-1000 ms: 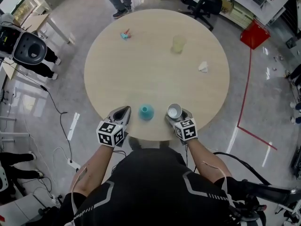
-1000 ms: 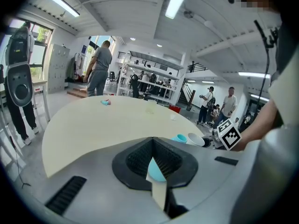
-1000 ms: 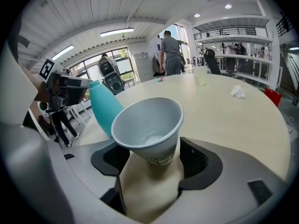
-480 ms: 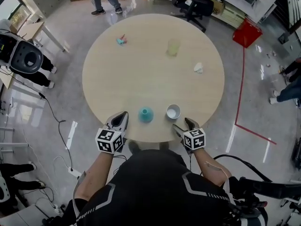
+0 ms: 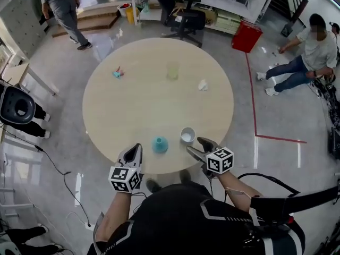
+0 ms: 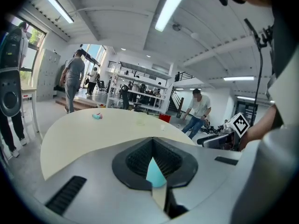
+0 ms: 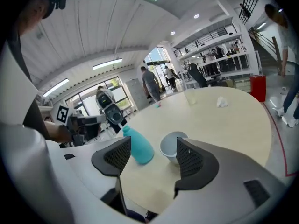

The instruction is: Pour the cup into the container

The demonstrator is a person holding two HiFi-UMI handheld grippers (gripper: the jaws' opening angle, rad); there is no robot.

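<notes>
A white cup point(image 5: 187, 135) stands upright on the round table point(image 5: 159, 105) near its front edge, with a teal bottle-shaped container point(image 5: 160, 144) just to its left. My right gripper point(image 5: 194, 147) is open at the table's edge, a little behind the cup and apart from it. In the right gripper view, the cup point(image 7: 173, 146) shows past the right finger and the container point(image 7: 139, 146) past the left one, with the gripper point(image 7: 152, 149) holding nothing. My left gripper point(image 5: 136, 150) is shut and empty, left of the container. A sliver of the container point(image 6: 155, 173) shows above its closed jaws.
Farther back on the table are a translucent cup point(image 5: 173, 70), a crumpled white paper point(image 5: 203, 85) and a small teal-and-pink object point(image 5: 117, 73). A person point(image 5: 313, 52) crouches at the right, another point(image 5: 62, 7) walks at the back left. An office chair point(image 5: 183, 16) stands behind the table.
My right gripper has let go of the white cup and drawn back to the table's edge; the cup stands free. The left gripper has stayed shut in about the same place.
</notes>
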